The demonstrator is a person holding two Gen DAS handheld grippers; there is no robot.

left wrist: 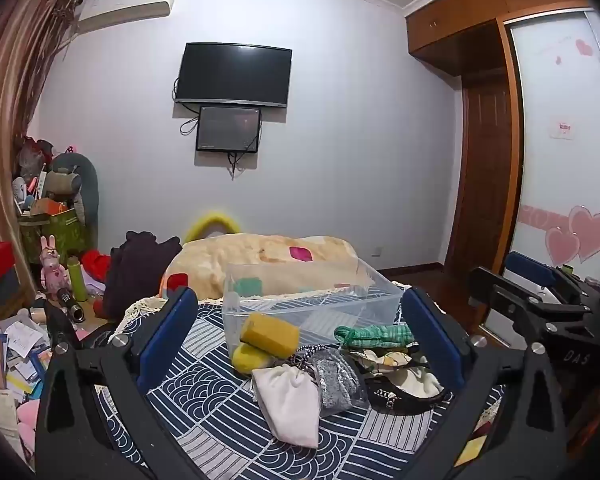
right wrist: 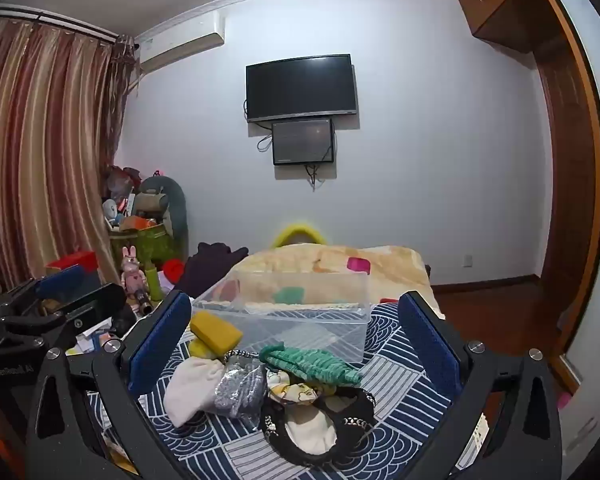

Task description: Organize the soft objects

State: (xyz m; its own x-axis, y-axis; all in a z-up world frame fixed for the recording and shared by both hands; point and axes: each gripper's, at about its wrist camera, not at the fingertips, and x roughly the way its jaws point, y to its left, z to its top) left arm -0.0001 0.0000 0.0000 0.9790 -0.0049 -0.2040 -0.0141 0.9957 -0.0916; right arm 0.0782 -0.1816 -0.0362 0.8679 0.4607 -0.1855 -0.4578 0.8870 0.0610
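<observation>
A pile of soft items lies on a blue patterned cloth (left wrist: 204, 396) in front of a clear plastic bin (left wrist: 312, 304). It holds a yellow sponge (left wrist: 270, 340), a white pouch (left wrist: 290, 402), a silver glitter pouch (left wrist: 338, 384), a green knit piece (left wrist: 374, 336) and a black headband (left wrist: 404, 396). My left gripper (left wrist: 300, 344) is open and empty above the pile. My right gripper (right wrist: 296, 340) is open and empty over the same pile: sponge (right wrist: 216, 334), white pouch (right wrist: 192, 384), green knit (right wrist: 312, 364), headband (right wrist: 320, 428), bin (right wrist: 300, 312).
A folded beige blanket (left wrist: 268, 264) lies behind the bin, dark clothing (left wrist: 140, 272) to its left. Clutter, papers and a pink rabbit toy (left wrist: 52, 268) fill the left side. A wardrobe (left wrist: 560, 160) and a door stand at right. The right gripper's body shows at right in the left wrist view (left wrist: 540, 312).
</observation>
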